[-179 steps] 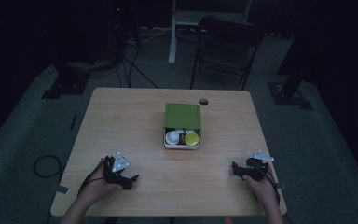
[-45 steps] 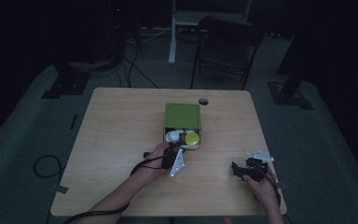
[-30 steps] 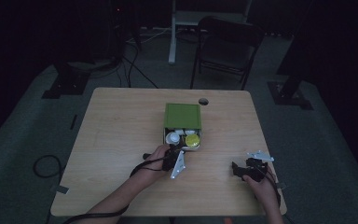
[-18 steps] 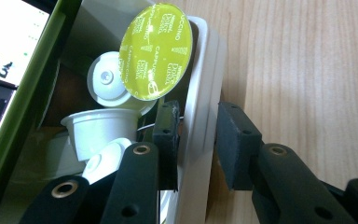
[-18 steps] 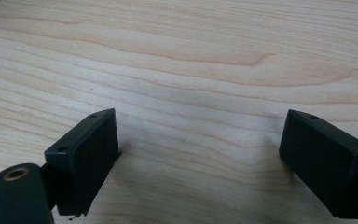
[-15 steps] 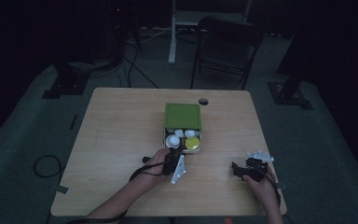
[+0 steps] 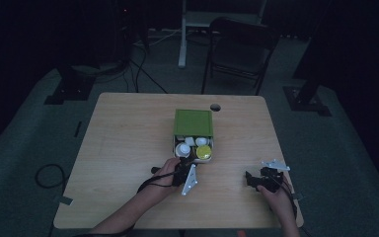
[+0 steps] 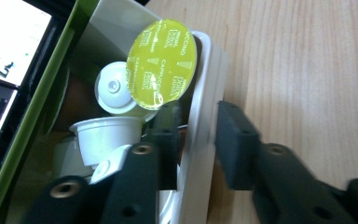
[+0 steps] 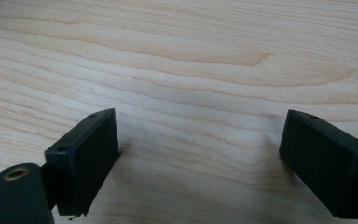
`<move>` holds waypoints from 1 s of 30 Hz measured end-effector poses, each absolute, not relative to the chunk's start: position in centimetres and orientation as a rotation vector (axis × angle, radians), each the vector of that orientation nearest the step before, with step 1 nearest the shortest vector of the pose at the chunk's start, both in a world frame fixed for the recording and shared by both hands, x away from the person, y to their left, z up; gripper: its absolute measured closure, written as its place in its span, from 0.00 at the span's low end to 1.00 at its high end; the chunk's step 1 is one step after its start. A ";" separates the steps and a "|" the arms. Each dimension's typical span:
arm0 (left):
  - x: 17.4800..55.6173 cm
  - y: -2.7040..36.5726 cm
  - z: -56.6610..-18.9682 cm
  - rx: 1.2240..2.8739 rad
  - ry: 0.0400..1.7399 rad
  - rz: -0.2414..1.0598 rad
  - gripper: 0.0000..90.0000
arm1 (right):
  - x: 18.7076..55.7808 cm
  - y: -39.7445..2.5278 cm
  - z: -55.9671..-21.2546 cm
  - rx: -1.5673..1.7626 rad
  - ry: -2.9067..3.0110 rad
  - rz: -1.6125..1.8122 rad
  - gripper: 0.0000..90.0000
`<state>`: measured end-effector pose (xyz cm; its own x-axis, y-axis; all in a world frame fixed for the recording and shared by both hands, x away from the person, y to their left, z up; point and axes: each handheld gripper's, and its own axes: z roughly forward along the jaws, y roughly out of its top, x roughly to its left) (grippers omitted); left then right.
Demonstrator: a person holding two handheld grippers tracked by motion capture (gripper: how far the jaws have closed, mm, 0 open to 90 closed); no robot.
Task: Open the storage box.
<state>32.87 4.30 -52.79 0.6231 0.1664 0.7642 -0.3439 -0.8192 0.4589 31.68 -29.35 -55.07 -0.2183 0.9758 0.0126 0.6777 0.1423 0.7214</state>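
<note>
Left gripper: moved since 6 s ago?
Yes. In the high view the left gripper has gone from the table's near-left area rightward and forward to the green box's open white tray, with its jaws astride the tray's front wall.

This looks like a dim lab or recording studio, not a home. A single wooden tabletop [image 7: 128, 148] stands on dark grey carpet [image 7: 24, 143]. Behind it are a black folding chair [image 7: 239, 49], stand bases [image 7: 69, 91] and loose cables [image 7: 138, 74] on the floor.
</note>
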 end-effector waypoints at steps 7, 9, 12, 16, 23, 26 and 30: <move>33.7 4.3 -53.8 2.285 -0.199 1.210 0.71 | 31.7 -29.3 -55.1 1.581 1.960 0.847 0.12; 33.8 4.2 -54.1 2.275 -0.237 1.251 0.72 | 31.7 -29.3 -55.1 1.581 1.960 0.847 0.12; 33.8 4.1 -54.4 2.257 -0.287 1.321 0.78 | 31.7 -29.3 -55.1 1.580 1.960 0.847 0.12; 33.7 4.2 -54.4 2.257 -0.340 1.341 0.80 | 31.7 -29.3 -55.1 1.581 1.960 0.847 0.12; 33.0 4.1 -54.2 2.275 -0.361 1.321 0.81 | 31.7 -29.3 -55.1 1.580 1.960 0.847 0.12; 32.6 4.1 -54.1 2.281 -0.356 1.309 0.81 | 31.7 -29.3 -55.1 1.580 1.960 0.847 0.12; 32.2 4.1 -54.0 2.288 -0.357 1.296 0.81 | 31.7 -29.3 -55.1 1.580 1.960 0.847 0.12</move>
<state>32.22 4.11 -54.02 0.5165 0.0105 0.8562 -0.4473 -0.8494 0.2802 31.68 -29.34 -55.06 -0.2176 0.9760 0.0134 0.6785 0.1413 0.7209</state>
